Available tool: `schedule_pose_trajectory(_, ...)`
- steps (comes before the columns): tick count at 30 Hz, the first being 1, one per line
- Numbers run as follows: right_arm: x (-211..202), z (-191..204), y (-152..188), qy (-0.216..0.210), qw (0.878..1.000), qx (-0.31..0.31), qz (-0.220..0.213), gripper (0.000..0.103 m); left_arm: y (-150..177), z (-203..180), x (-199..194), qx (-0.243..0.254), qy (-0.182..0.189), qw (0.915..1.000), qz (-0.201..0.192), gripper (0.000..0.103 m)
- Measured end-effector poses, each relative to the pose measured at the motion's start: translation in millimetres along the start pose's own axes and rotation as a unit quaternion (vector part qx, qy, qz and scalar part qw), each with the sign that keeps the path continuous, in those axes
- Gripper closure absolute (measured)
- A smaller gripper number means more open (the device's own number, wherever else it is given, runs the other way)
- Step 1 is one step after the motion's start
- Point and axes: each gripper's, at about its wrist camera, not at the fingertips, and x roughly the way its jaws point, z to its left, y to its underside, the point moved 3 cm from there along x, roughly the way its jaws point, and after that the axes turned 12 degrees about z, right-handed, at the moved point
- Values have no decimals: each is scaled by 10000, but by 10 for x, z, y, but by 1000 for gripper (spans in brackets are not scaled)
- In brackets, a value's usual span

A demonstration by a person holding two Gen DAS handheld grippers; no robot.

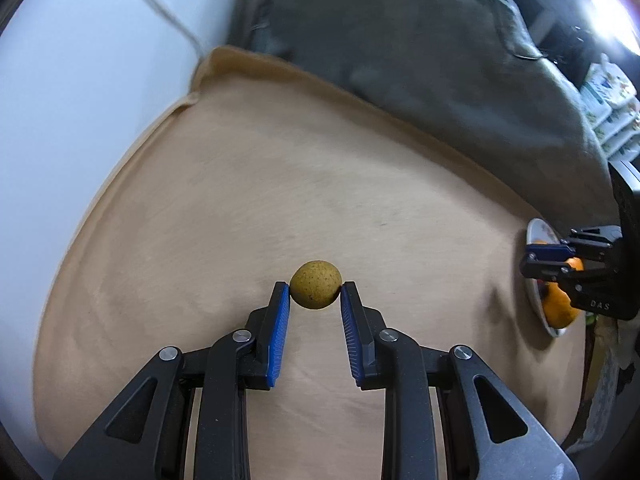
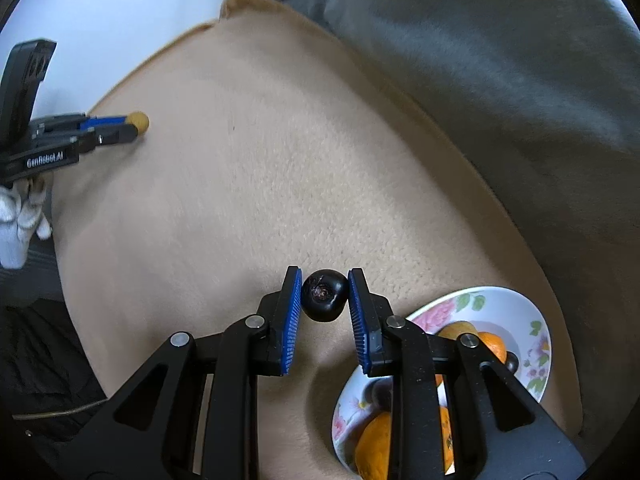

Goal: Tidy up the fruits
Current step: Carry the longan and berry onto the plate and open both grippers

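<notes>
My left gripper (image 1: pixel 315 286) is shut on a small round speckled yellow-brown fruit (image 1: pixel 316 285), held between the blue pads above the tan cloth (image 1: pixel 240 200). It also shows in the right wrist view (image 2: pixel 138 121). My right gripper (image 2: pixel 324 280) is shut on a small dark, almost black fruit (image 2: pixel 324 295), held just left of a floral plate (image 2: pixel 532 320). The plate holds orange fruits (image 2: pixel 374 448) and a dark fruit (image 2: pixel 511 362), partly hidden behind my right gripper. In the left wrist view the plate (image 1: pixel 534 236) sits at the far right.
A grey cushion (image 2: pixel 500 60) lies along the back and right of the cloth. A white surface (image 1: pixel 80 80) with a white cord (image 1: pixel 160 4) lies at the left. Floral boxes (image 1: pixel 612 108) stand at the far right.
</notes>
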Motion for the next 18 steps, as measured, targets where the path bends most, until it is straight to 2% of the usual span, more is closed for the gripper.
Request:
schedule_pose_trajectory(3, -113, -110, 46, -64, 9997, 185, -177, 78, -53, -200, -36, 185, 86, 9998, -40, 78)
schedule_pose_trajectory(5, -247, -154, 277, -60, 9991, 315, -263, 78, -86, -350, -43, 328, 146, 9993, -51, 78)
schedule_pose_trajectory(10, -480, -342, 443, -88, 9964, 688, -481, 78, -98, -701, -71, 656, 315, 9973, -55, 78)
schedule_pose_trajectory(18, -635, -694, 736, -16, 9910, 1185, -630, 78, -140, -1295, -13, 1203, 582, 9910, 2, 78)
